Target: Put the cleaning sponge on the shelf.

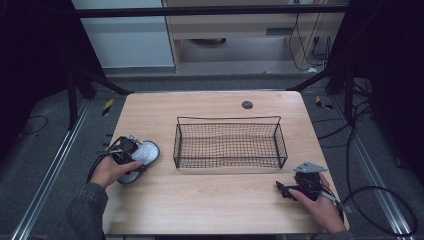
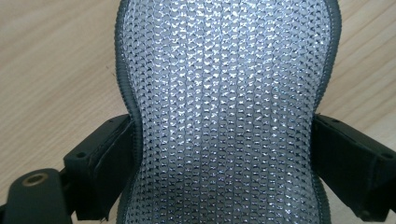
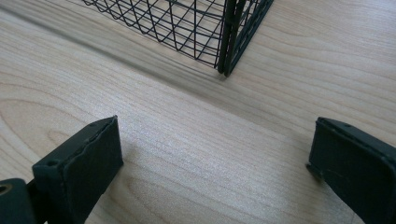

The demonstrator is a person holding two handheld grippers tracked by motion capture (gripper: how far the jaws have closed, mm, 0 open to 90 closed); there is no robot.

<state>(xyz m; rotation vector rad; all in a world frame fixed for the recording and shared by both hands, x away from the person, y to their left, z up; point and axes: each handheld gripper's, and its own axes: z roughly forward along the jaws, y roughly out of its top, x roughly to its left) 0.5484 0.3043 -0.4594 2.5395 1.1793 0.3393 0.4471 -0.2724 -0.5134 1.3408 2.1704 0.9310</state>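
We see a wooden table with a small dark round hole near its far edge. A black wire basket stands in the middle of the table, nothing lying in it; in the right gripper view one of its corners rises ahead of the jaws.

Toward the table's left edge lies a silvery mesh scrubbing pad with a dark grey sewn border, narrowed at its middle like an hourglass. Our left gripper, held in the left hand, is clamped on it. In the left gripper view the two black jaws press against the pad at its waist, one on each side, with the tabletop showing past the pad.

At the near right of the table our right hand holds the right gripper low over the wood, pointing left. In the right gripper view its jaws stand wide apart with bare wood between them, the right gripper holding nothing.
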